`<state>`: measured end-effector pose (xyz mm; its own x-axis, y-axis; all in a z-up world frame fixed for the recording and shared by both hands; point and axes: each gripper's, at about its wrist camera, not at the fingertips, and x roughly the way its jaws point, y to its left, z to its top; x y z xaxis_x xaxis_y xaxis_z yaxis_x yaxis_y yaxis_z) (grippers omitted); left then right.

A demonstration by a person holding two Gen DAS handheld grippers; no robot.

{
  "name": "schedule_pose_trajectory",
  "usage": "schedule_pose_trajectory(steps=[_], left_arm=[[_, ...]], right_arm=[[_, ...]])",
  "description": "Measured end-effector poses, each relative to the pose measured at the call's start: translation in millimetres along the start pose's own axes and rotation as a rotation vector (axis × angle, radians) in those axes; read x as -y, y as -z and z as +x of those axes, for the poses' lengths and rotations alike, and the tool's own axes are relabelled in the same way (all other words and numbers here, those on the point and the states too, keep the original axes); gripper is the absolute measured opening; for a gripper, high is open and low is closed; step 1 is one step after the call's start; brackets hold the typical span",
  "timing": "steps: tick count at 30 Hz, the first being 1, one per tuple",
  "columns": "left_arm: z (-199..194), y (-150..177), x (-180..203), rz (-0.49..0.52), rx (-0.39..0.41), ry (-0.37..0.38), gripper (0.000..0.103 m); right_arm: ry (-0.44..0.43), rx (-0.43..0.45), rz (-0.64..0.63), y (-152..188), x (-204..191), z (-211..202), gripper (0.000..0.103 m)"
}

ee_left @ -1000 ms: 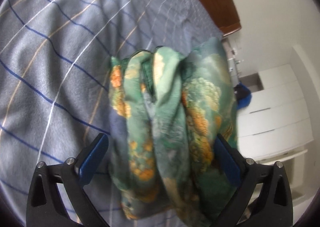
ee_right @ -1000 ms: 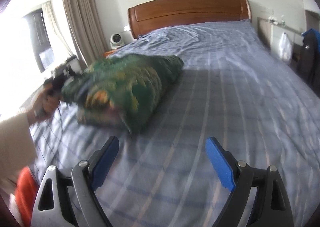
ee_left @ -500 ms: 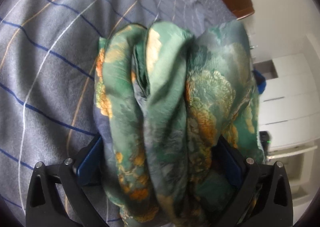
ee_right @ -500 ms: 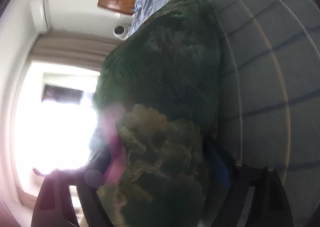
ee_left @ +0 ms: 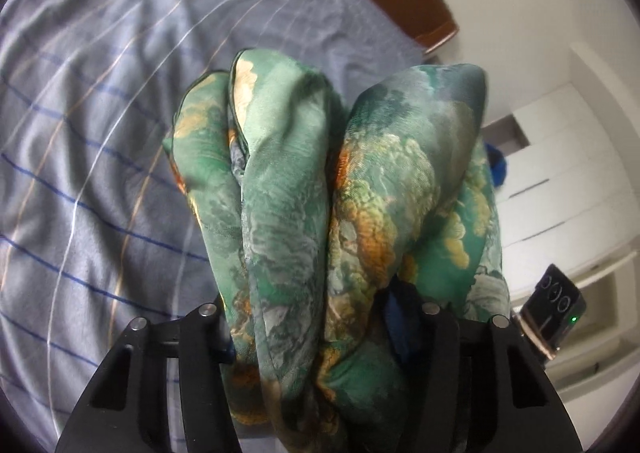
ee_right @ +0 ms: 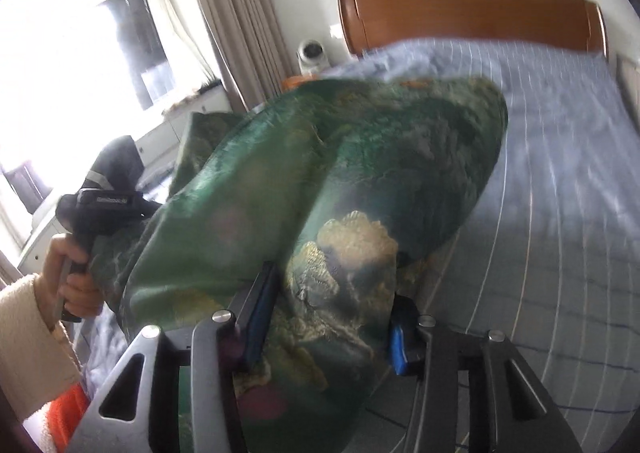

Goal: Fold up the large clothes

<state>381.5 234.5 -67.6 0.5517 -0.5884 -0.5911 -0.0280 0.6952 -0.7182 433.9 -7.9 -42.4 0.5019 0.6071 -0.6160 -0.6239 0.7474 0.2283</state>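
The fingers of the left gripper (ee_left: 316,337) are clamped around a thick bundle of green floral garment (ee_left: 320,221), the cloth bulging up between them in fat rolls with orange and cream blooms on it. The blue pad of one finger (ee_left: 396,317) just peeks out from under the fabric; the other is buried. Over on the other side, the right gripper (ee_right: 328,317) has its fingers pressed against the same garment (ee_right: 340,181), blue pads squeezing in from both flanks (the cloth spills out well past them).

The bundle is held up off the bed (ee_right: 560,173), above the grey-blue bedspread (ee_left: 100,133) with its thin blue, white and tan lines. From the right wrist view you can see the person's left hand (ee_right: 72,277) gripping the handle of the other tool at the far end of the bundle, a cream sleeve (ee_right: 28,345) at the wrist. Behind stand a wooden headboard (ee_right: 472,9), beige curtains (ee_right: 232,17) and a bright window (ee_right: 80,53).
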Motion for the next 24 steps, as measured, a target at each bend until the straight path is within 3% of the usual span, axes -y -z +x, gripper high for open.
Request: schedule_pose_trajectory(steps=[5, 7, 9, 11, 14, 17, 20, 24], left_arm=[[-11, -11, 33, 0.101, 0.051, -0.010, 0.057], [0, -13, 34, 0.134, 0.069, -0.073, 0.073], [13, -6, 19, 0.136, 0.075, -0.170, 0.082], [23, 5, 5, 0.127, 0.064, -0.269, 0.082], [-2, 32, 16, 0.206, 0.175, -0.360, 0.082], [-42, 63, 49, 0.322, 0.330, -0.444, 0.097], [-77, 104, 88, 0.429, 0.486, -0.528, 0.103], [-89, 145, 129, 0.504, 0.561, -0.615, 0.103]], right_arm=[[-0.014, 0.076, 0.023, -15, 0, -30, 0.047], [-0.015, 0.080, 0.044, -15, 10, -27, 0.047], [-0.029, 0.050, 0.109, -11, 29, -16, 0.059], [0.022, -0.040, 0.198, -5, 53, 5, 0.076], [0.149, -0.075, 0.202, 14, 64, 4, 0.082], [0.188, -0.047, 0.163, 32, 49, -29, 0.099], [0.255, -0.020, 0.061, 45, 20, -59, 0.099], [0.318, 0.000, -0.004, 61, -10, -97, 0.103]])
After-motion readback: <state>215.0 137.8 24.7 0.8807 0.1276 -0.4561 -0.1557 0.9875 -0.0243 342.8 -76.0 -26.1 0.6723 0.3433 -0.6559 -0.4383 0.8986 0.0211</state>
